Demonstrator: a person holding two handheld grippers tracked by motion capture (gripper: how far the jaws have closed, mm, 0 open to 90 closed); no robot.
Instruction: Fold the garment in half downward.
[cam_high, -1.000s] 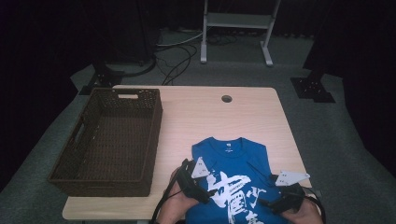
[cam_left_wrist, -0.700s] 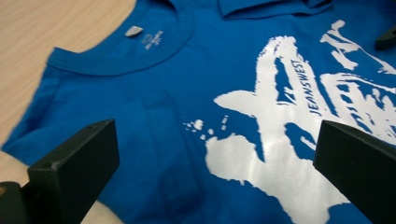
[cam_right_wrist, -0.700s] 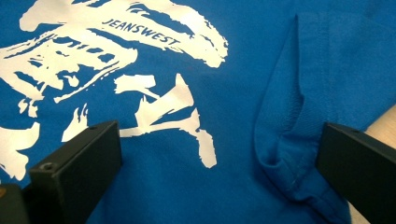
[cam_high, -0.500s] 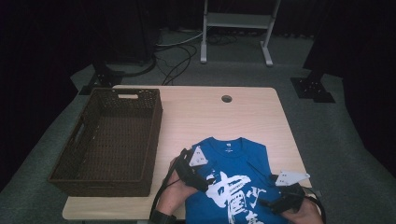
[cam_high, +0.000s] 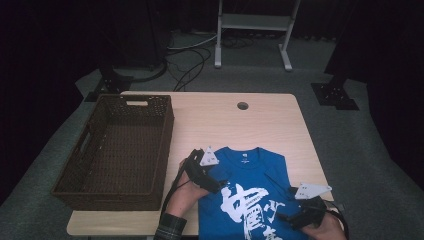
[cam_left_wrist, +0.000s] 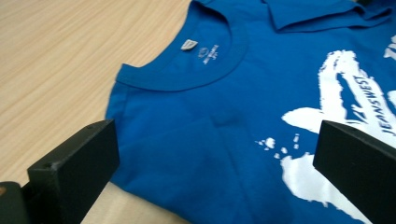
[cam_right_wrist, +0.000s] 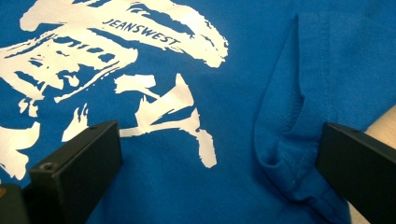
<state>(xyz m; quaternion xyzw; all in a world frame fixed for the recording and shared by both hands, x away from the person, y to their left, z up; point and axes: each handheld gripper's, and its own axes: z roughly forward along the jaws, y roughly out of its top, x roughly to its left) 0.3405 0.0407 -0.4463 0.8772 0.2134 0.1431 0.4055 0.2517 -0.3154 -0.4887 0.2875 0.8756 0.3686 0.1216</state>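
Jaws stand wide on the left gripper (cam_high: 216, 184), over the shirt's left shoulder, and on the right gripper (cam_high: 292, 220), beside the folded-in sleeve (cam_right_wrist: 289, 140). Both hold nothing. The blue T-shirt (cam_high: 250, 182) lies flat on the near right of the tabletop (cam_high: 270, 120). It looks soft, light and floppy, so pinch the edges, like a shoulder seam or sleeve fold

The T-shirt (cam_high: 250, 195) is soft, matt blue knit cloth with a flat white print. The tabletop (cam_high: 210, 125) is smooth, pale wood-grain laminate. The basket (cam_high: 117, 150) is dark, rough woven wicker. Both grippers' jaws look like matt black plastic.
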